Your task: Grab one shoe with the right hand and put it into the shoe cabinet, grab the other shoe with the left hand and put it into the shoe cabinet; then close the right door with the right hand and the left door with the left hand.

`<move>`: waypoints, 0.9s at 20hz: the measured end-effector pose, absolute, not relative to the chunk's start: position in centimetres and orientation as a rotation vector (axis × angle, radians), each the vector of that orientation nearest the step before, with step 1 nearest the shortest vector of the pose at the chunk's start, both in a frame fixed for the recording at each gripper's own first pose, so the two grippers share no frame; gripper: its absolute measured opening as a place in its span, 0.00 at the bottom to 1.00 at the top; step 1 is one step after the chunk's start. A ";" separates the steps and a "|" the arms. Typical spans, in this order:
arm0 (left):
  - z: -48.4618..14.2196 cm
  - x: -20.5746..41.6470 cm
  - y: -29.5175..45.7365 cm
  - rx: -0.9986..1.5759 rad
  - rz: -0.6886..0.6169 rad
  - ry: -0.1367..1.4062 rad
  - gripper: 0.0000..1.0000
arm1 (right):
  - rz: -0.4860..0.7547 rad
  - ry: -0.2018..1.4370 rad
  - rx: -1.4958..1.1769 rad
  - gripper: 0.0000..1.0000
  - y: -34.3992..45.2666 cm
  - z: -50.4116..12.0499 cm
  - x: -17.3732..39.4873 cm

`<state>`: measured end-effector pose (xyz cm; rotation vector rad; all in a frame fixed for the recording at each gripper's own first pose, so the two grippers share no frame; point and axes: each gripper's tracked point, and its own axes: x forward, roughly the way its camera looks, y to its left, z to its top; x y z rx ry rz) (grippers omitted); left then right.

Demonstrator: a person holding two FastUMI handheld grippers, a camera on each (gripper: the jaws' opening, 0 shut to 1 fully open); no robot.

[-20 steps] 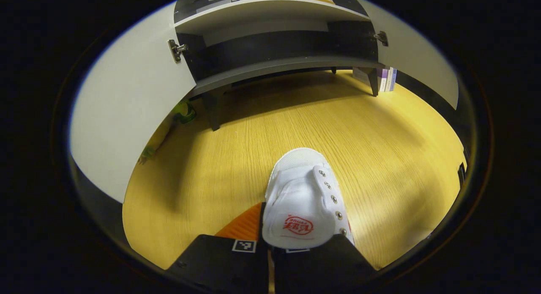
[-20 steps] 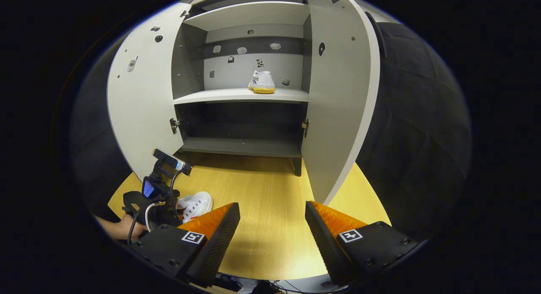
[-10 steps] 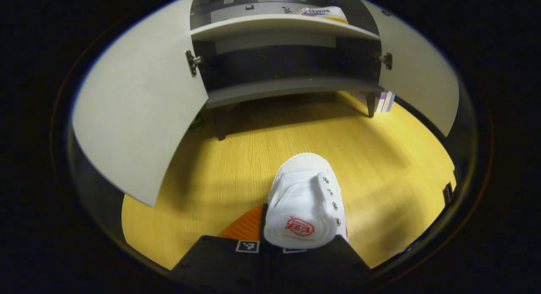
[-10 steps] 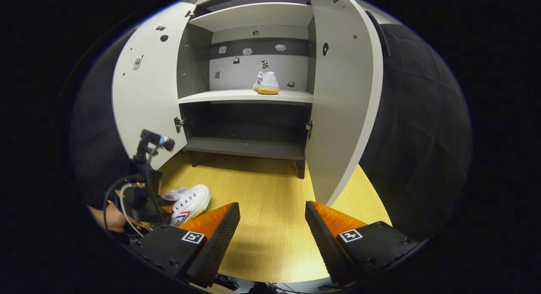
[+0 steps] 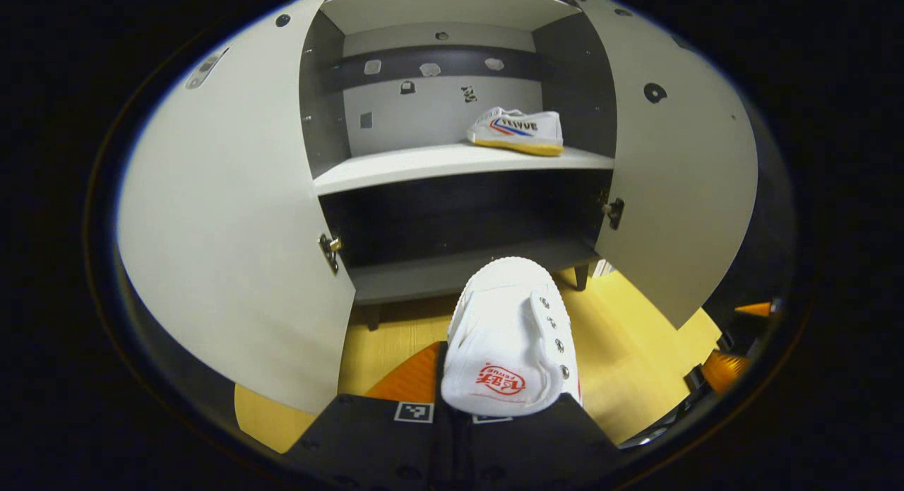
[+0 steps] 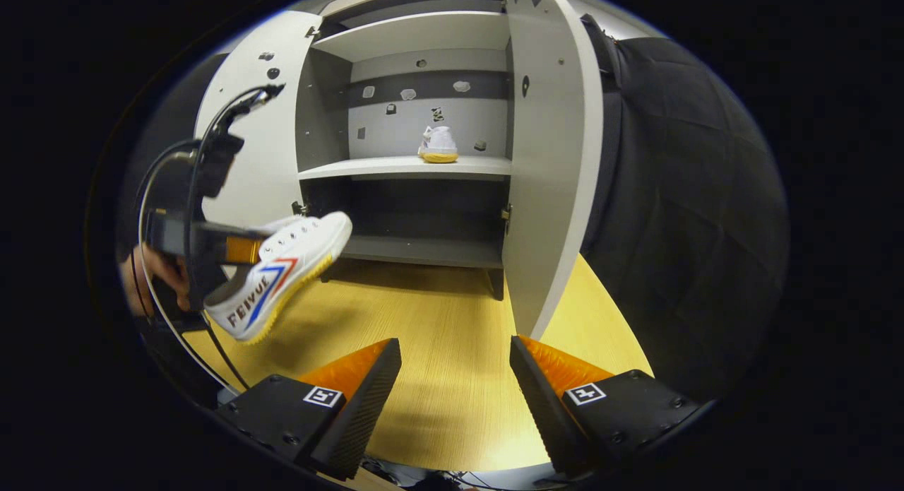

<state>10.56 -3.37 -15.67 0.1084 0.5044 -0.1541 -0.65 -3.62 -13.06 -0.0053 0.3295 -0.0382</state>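
My left gripper (image 5: 494, 381) is shut on a white canvas shoe (image 5: 507, 335), gripping its heel end with the toe pointing at the open cabinet. In the right gripper view that held shoe (image 6: 282, 273) hangs in the air at the left, tilted toe-up, with the left gripper (image 6: 233, 247) and a hand (image 6: 145, 268) behind it. The other white shoe (image 5: 518, 129) (image 6: 438, 143) rests on the cabinet's middle shelf (image 5: 452, 164), towards the right. My right gripper (image 6: 455, 378) stands open over the wooden surface with nothing between its fingers.
Both cabinet doors stand wide open: the left door (image 5: 226, 208) (image 6: 258, 152) and the right door (image 5: 681, 166) (image 6: 554, 152). A dark lower shelf (image 5: 459, 272) lies under the middle one. The cabinet stands on short legs on a yellow wooden surface (image 6: 438, 328).
My left gripper has lifted the shoe off the wooden surface and tipped up towards the cabinet shelves. The right gripper has barely moved and stays open.
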 end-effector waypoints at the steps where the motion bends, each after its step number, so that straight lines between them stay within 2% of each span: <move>1: -14.2 11.3 -3.6 0.099 -0.159 0.490 0.05 | -0.043 0.323 0.002 0.99 -3.9 -12.9 -0.6; 11: -1.6 24.0 -2.7 0.105 -0.110 0.349 0.05 | -0.069 0.273 0.078 0.98 -6.8 -9.7 -1.7; 18: 2.1 35.1 -0.5 0.085 -0.039 0.366 0.05 | -0.138 0.213 0.096 0.99 -10.7 -8.1 -2.6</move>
